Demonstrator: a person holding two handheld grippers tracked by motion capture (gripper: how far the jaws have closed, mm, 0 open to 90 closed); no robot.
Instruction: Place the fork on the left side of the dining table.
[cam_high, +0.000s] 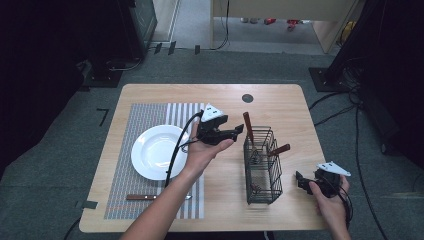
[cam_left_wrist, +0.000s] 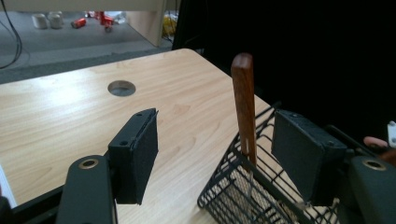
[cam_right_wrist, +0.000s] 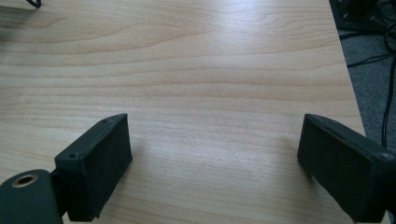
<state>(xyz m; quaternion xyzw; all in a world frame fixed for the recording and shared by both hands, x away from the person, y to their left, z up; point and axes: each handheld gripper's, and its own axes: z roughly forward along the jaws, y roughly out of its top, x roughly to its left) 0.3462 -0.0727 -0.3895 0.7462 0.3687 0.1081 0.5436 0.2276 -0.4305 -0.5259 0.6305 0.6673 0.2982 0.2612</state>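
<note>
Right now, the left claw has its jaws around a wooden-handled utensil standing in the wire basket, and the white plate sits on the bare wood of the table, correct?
Not quite. The white plate sits on the striped placemat, not on bare wood; the high view shows this. The rest holds: the left claw has its jaws either side of the wooden-handled utensil standing in the wire basket, without pressing on it.

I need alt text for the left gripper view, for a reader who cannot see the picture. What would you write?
Two black padded jaws of the left claw stand apart around the upright brown wooden handle of a utensil, without touching it. The handle rises from a black wire basket on the light wooden table, which has a round hole farther back.
</note>
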